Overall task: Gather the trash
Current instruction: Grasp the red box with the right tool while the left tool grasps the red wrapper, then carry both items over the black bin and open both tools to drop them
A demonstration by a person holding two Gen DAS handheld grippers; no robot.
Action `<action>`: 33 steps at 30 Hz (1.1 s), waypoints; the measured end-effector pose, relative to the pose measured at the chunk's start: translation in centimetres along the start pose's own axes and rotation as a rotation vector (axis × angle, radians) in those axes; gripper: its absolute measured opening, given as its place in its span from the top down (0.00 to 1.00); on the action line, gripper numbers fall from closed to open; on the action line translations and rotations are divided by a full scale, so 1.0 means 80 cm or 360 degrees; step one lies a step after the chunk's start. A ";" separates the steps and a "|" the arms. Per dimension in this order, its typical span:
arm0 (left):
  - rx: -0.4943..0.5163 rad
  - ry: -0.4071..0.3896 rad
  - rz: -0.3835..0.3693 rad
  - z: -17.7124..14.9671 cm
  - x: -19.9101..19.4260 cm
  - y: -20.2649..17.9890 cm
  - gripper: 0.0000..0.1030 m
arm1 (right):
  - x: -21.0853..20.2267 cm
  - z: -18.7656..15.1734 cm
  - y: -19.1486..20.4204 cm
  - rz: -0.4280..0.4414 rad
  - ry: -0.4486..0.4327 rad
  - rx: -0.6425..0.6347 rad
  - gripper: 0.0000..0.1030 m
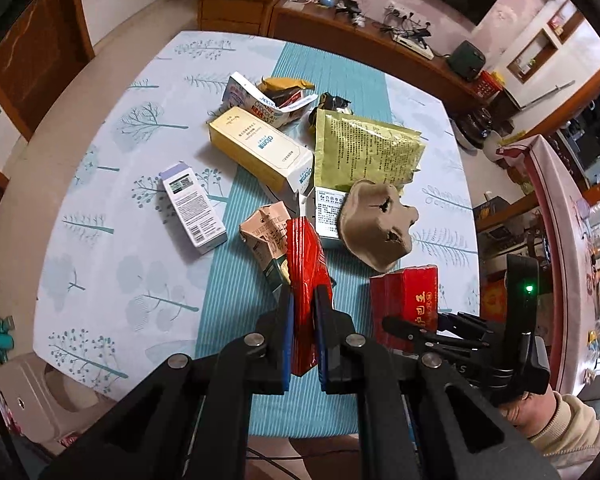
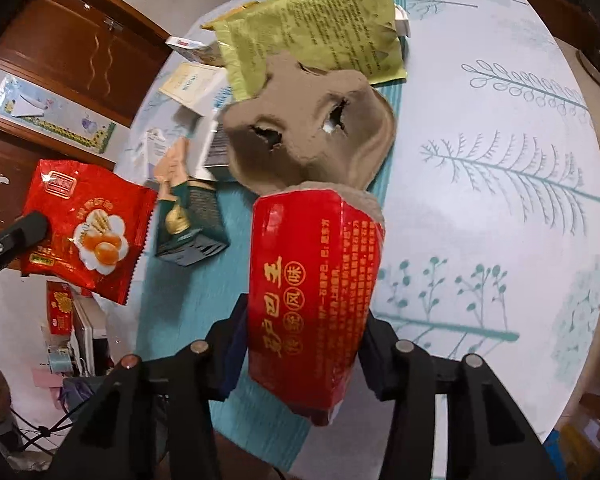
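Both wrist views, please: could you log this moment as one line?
left gripper: shut on red snack wrapper | right gripper: shut on red carton | both lifted off table | cardboard tray on table

Two red items held in grippers: one red foil snack wrapper [image 1: 306, 276], one red printed carton [image 2: 312, 292], one brown moulded pulp tray piece [image 1: 376, 224], one yellow-green foil pouch [image 1: 364, 148], one long cream cardboard box [image 1: 260, 148], one small white-and-lilac box [image 1: 192, 208], one crushed beige-and-green drink carton [image 1: 266, 236], one opened white printed box at twelve o'clock [image 1: 256, 100]

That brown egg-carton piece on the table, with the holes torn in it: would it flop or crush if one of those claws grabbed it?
The brown egg-carton piece is moulded pulp holding a domed shape, so probably stiff, not floppy. Its torn holes and ragged edge suggest a hard squeeze could crush or tear it. It is likely light and, with its matte surface, not slippery.
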State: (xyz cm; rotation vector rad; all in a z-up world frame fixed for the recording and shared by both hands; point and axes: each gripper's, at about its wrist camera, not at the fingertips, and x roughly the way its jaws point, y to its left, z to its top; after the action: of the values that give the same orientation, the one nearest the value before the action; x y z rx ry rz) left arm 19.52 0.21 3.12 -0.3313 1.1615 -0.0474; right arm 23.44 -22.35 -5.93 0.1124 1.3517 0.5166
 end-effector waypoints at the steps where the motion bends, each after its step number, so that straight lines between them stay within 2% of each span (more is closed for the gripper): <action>1: 0.0009 -0.0007 -0.0006 -0.003 -0.004 0.002 0.93 | -0.005 -0.005 0.004 0.0011 -0.0020 0.0008 0.54; 5: 0.0047 -0.0027 -0.0056 -0.017 -0.019 0.013 0.93 | -0.019 -0.025 0.021 0.0026 -0.0093 0.0040 0.54; 11: 0.0200 -0.0053 -0.0130 -0.054 -0.051 0.033 0.93 | -0.040 -0.065 0.054 0.0010 -0.0219 0.0109 0.54; 20: 0.0359 -0.0080 -0.0259 -0.139 -0.106 0.095 0.93 | -0.057 -0.175 0.117 -0.0034 -0.0439 0.0352 0.54; 26: 0.0424 0.0003 -0.0315 -0.203 -0.120 0.136 0.93 | -0.052 -0.256 0.167 -0.0086 -0.0490 0.0459 0.54; 33: 0.0481 0.0133 -0.0342 -0.261 -0.113 0.154 0.93 | -0.036 -0.335 0.203 -0.0130 -0.0434 0.0555 0.54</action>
State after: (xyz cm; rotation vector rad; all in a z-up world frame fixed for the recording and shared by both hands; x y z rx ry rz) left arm -4.70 8.93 0.27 -0.1855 1.1780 -0.4246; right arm -7.04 -15.02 -3.50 0.3978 1.1621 0.1836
